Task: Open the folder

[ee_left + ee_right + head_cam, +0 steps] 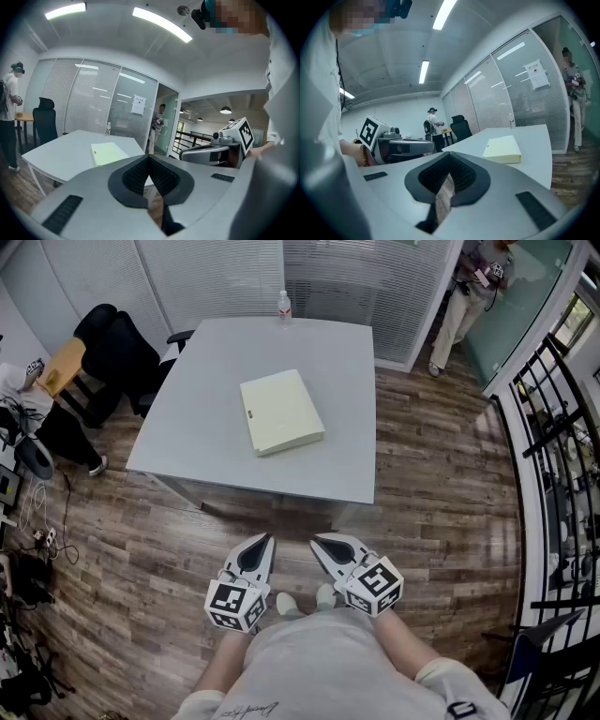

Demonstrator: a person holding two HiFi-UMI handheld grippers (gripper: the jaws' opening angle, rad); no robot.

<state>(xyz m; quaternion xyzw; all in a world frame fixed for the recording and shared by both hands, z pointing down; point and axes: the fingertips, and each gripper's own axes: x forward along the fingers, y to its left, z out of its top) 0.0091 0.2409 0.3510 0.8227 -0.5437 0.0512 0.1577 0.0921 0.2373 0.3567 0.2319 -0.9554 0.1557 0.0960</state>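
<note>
**Folder closed, reach not begun**

The folder (281, 412) lies flat and shut in the middle of the tabletop (347, 465). It is well apart from the left gripper (266, 540) and right gripper (317, 542), both near the person's body, jaws pressed together on nothing. Likely best: spread one pair, catch only the cover's free edge, and steady the rest with the other.

The folder (281, 412) lies on the table (216, 451), bottle (284, 306) behind at far edge.
</note>
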